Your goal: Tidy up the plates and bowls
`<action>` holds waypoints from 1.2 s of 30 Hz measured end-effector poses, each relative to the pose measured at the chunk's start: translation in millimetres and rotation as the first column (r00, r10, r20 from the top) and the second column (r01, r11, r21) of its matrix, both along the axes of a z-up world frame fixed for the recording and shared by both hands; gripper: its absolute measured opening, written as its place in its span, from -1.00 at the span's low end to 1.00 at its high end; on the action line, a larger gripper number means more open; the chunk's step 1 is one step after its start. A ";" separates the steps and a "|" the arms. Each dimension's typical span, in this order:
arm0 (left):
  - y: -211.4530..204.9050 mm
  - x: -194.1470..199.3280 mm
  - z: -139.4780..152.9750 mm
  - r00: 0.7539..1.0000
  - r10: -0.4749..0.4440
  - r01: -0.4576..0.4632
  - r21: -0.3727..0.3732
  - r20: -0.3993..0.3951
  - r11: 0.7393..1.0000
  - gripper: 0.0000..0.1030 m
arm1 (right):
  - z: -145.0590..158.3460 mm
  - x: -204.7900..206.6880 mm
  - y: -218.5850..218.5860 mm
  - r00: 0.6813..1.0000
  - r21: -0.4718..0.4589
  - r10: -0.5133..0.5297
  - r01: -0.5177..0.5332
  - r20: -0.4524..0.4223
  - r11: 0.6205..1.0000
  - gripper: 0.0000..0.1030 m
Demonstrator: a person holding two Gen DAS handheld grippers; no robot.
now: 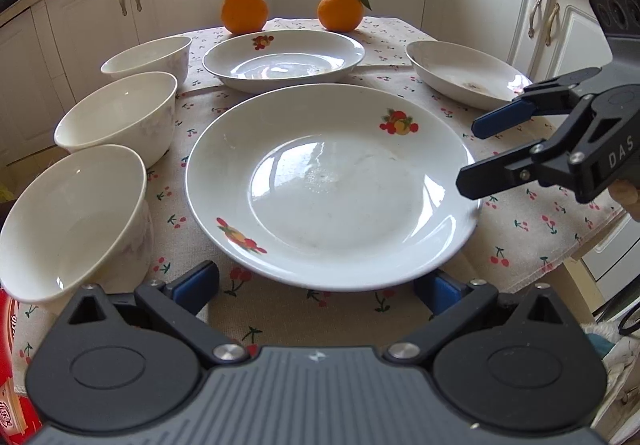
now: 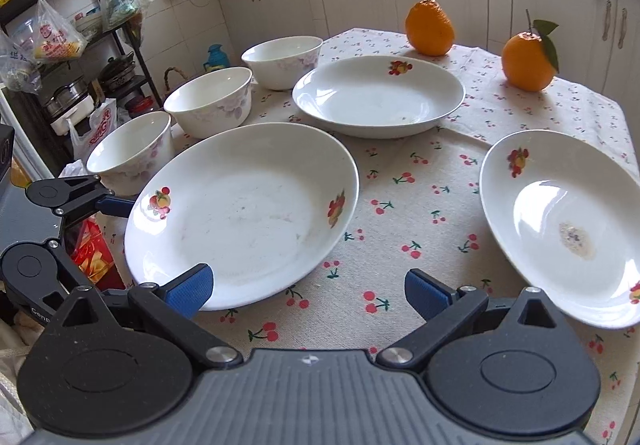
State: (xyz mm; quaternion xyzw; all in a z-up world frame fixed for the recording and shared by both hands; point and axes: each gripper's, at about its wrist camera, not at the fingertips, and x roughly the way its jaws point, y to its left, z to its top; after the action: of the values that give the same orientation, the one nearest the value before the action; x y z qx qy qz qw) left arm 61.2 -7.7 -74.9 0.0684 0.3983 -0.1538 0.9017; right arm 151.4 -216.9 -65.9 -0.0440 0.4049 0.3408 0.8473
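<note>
Both hand-held grippers, left (image 1: 318,287) and right (image 2: 308,291), jaws wide.

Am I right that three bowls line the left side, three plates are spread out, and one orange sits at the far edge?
Not quite: two oranges sit at the far edge, one plain and one with a leaf, as the left wrist view shows. Three bowls and three plates is correct.

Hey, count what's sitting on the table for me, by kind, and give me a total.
Plates: 3, near, far, right
Bowls: 3, near, middle, far
Oranges: 2, plain, leafy
Total: 8
</note>
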 end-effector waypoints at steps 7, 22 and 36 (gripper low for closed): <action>0.7 -1.2 -0.7 1.000 0.004 -0.004 -0.006 0.014 1.000 1.00 | -9.8 9.4 10.4 0.996 0.023 0.055 -0.053 -0.069 0.998 1.00; 1.8 -6.3 0.5 0.999 -0.022 0.022 -0.011 0.039 1.000 0.99 | -6.2 45.3 23.1 0.986 0.018 0.121 -0.120 -0.118 0.993 1.00; 1.0 -3.4 -0.2 0.997 -0.066 0.067 -0.027 0.051 0.997 0.99 | -1.0 97.2 46.6 0.968 0.061 0.204 -0.197 -0.147 0.978 1.00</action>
State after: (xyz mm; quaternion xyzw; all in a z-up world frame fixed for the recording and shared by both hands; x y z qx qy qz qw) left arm 57.8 -6.8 -75.2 0.0727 0.3708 -0.1876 0.9067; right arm 248.6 -170.3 -66.9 -0.0391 0.4540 0.4364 0.7758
